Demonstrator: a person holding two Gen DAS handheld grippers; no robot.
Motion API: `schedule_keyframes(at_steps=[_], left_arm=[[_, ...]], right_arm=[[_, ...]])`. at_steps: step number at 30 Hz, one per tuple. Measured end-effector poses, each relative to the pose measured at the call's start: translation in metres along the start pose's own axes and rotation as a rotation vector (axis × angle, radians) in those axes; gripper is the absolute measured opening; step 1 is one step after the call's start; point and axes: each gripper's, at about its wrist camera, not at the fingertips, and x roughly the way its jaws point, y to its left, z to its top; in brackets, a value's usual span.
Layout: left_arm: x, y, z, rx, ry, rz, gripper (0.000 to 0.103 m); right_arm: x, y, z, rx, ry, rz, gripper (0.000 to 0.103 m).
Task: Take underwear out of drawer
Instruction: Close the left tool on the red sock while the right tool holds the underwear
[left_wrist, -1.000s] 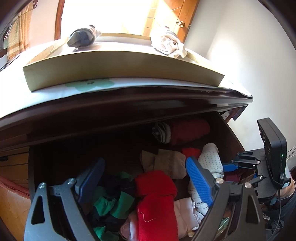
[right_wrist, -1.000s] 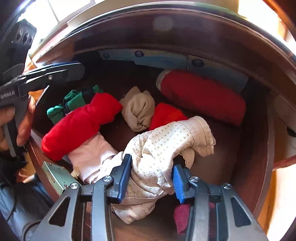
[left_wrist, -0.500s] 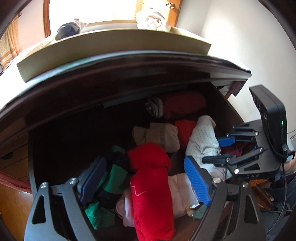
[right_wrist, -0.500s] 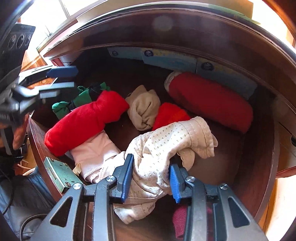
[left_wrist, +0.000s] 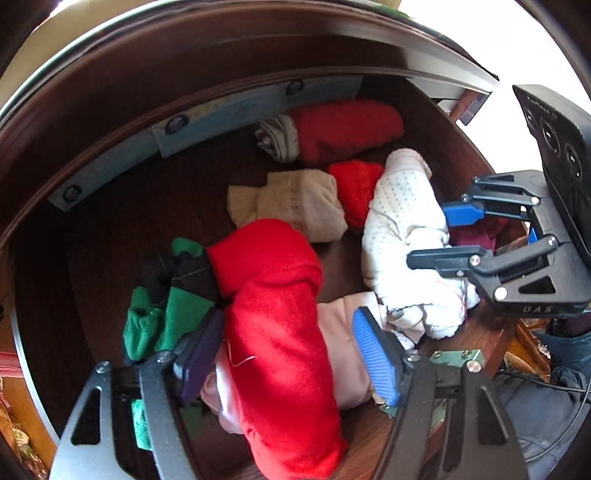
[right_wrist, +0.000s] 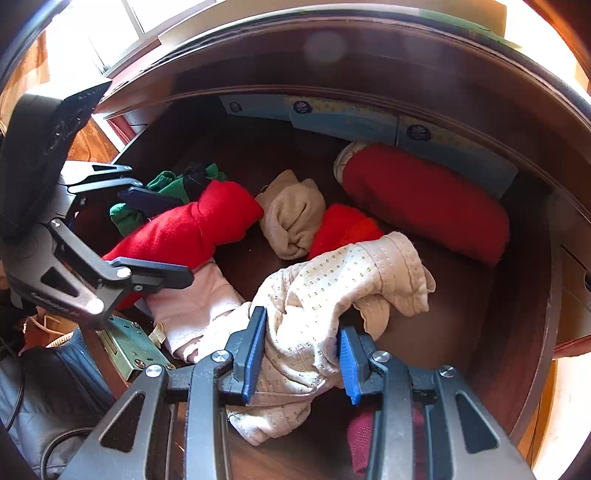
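Clamping the cream dotted underwear (right_wrist: 325, 295), the right hand-held gripper (right_wrist: 301, 354) pinches its near end; the garment's long axis runs away from the fingers, up and right, inside the dark wooden drawer (right_wrist: 517, 332). The left hand-held gripper (left_wrist: 288, 354) is spread apart around a red roll (left_wrist: 273, 302). Blue boxes (right_wrist: 343, 118) line the back wall.

The letters "DAS" stand on the black frame of the right hand-held gripper (left_wrist: 461, 230); the round logos on the far blue boxes (right_wrist: 343, 118) are unreadable.
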Motion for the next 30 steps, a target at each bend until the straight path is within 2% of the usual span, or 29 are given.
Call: schedule_keyframes(at_steps=[9,10,12,14,21,30], left_arm=[[0.017,0.0,0.011,0.018,0.047,-0.06,0.068],[0.016,-0.001,0.011,0.023,0.04,-0.063,0.067],[0.016,-0.002,0.008,0.027,0.025,-0.064,0.05],[0.014,-0.002,0.006,0.029,0.011,-0.064,0.041],[0.004,0.002,0.001,0.027,-0.039,-0.073,0.035],[-0.019,0.01,-0.01,-0.012,-0.152,-0.087,0.033]], right_arm=[[0.002,-0.001,0.002,0.014,0.011,-0.002,0.039],[0.002,-0.002,0.003,0.016,0.012,-0.003,0.039],[0.002,-0.001,0.003,0.017,0.002,-0.012,0.039],[0.0,0.001,0.002,0.007,-0.018,-0.024,0.038],[-0.007,0.001,-0.002,0.013,-0.086,-0.035,0.029],[-0.014,0.003,-0.005,0.003,-0.149,-0.06,0.023]])
